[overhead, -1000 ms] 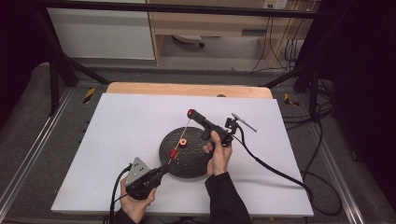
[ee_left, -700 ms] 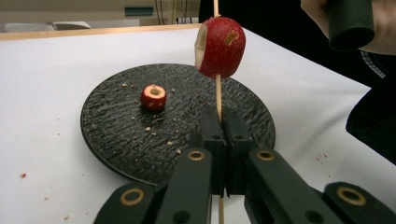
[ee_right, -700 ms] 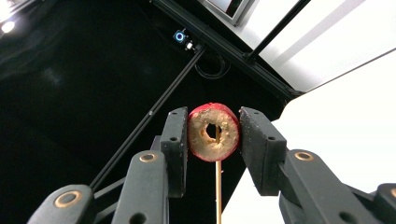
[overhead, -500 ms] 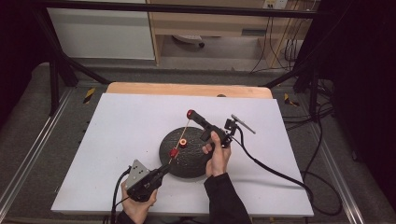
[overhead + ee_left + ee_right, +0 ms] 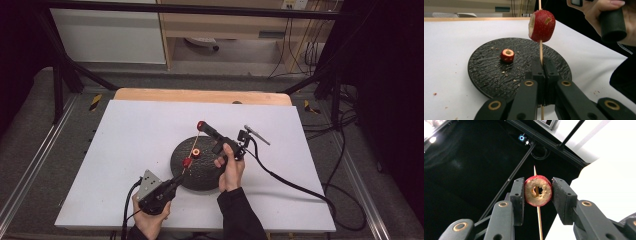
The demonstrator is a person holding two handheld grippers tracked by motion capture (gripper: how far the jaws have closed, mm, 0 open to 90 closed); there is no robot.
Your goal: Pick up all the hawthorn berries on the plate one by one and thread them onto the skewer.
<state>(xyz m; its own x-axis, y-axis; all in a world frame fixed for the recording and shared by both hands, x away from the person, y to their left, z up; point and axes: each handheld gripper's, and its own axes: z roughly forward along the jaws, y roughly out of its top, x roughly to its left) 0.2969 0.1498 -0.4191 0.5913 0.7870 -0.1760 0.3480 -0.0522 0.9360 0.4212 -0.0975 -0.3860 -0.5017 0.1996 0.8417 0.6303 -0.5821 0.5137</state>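
Observation:
A thin wooden skewer slants up over a round black plate. My left gripper is shut on the skewer's lower end, its jaws closed around the stick. A red hollowed fruit piece is threaded partway up it. A second red piece lies on the plate. My right gripper is shut on a third red fruit ring at the skewer's upper tip. The stick passes through the ring's hole.
The plate rests on a white board over a wooden table. Crumbs are scattered on the plate and board. A black cable trails right from the right gripper. Dark frame bars and floor surround the table.

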